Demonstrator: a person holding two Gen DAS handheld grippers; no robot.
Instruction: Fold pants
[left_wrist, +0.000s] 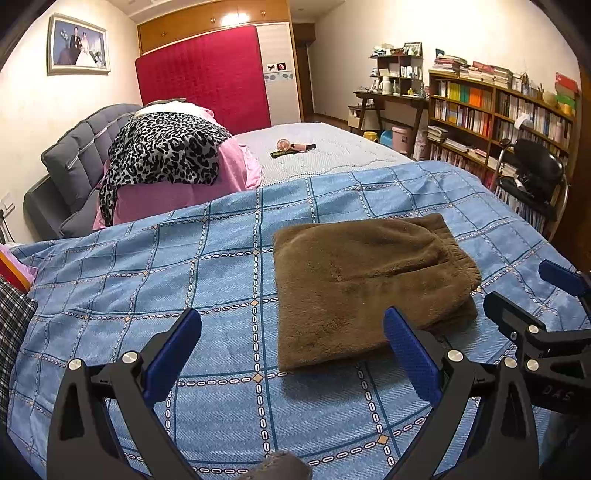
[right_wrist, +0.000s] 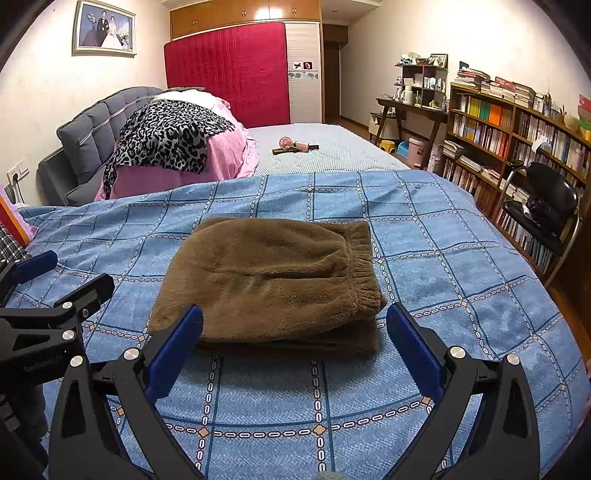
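Observation:
Brown fleece pants (left_wrist: 369, 280) (right_wrist: 273, 280) lie folded into a compact stack on the blue checked bedspread (left_wrist: 184, 266) (right_wrist: 461, 266), with the elastic waistband on the right side. My left gripper (left_wrist: 291, 343) is open, held just short of the stack's near left corner, nothing between its fingers. My right gripper (right_wrist: 295, 339) is open too, its blue pads on either side of the stack's near edge without touching it. Each gripper shows at the edge of the other's view: the right gripper (left_wrist: 532, 291) and the left gripper (right_wrist: 62, 273).
Pink bedding with a leopard-print cloth (right_wrist: 166, 136) is piled against the grey headboard (right_wrist: 96, 125) at far left. A small fan and dark remote (right_wrist: 295, 146) lie on the bare mattress behind. A bookshelf (right_wrist: 517, 136) and black chair (right_wrist: 546, 206) stand to the right of the bed.

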